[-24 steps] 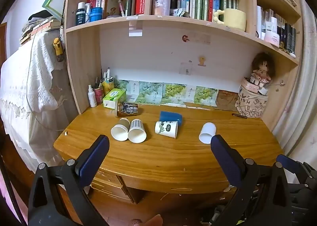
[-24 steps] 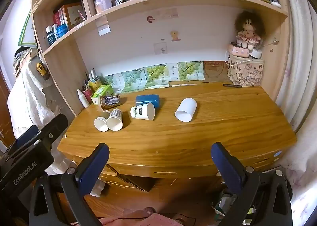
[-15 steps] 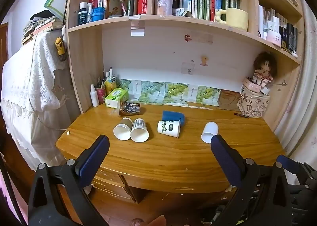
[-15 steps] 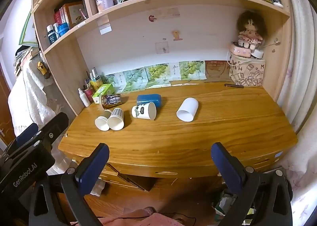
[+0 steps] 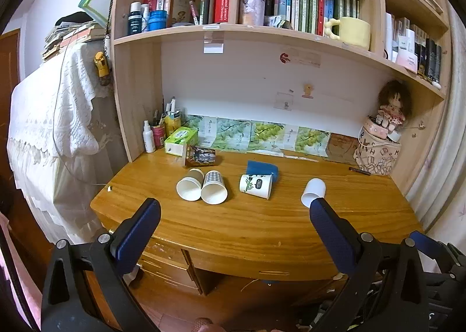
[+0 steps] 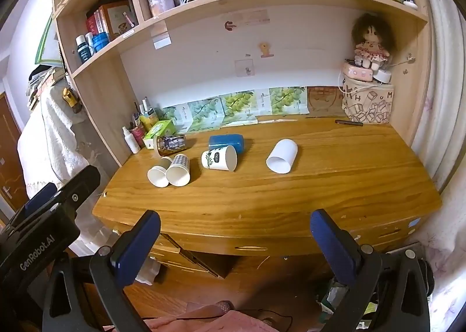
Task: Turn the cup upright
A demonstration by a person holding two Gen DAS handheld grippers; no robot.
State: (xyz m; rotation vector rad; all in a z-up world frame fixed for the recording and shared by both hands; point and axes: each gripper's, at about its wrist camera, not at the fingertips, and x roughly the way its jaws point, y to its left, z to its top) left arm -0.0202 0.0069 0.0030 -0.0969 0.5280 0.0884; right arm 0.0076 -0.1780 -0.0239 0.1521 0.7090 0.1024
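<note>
Several cups lie on their sides on the wooden desk (image 6: pixel 291 195), and the task does not say which one is meant. The plain white paper cup (image 6: pixel 282 156) lies alone toward the right, mouth turned to the front edge, well apart from the rest, so it looks the easiest to reach without knocking a neighbour. Left of it, the white paper cup with a green leaf print (image 6: pixel 219 158) rests against a blue cylindrical cup (image 6: pixel 226 142) lying behind it. Further left, a checked-pattern paper cup (image 6: pixel 178 170) and a tan paper cup (image 6: pixel 158 172) lie touching side by side, mouths forward, with a dark printed cup (image 6: pixel 171 144) on its side behind them, near a green tissue box (image 6: pixel 158 128).

None of them is upright yet, so the task appears to be at its very start.

The left claw (image 5: pixel 233 215) is spread wide with nothing between its blue pads, held off the front edge of the desk. The right claw (image 6: pixel 234 230) is likewise wide apart and empty, also short of the desk edge. Both probably hang back like this to keep all the cups in sight before one is chosen. A paper cup is light and could roll or crush under a hard squeeze.
</note>
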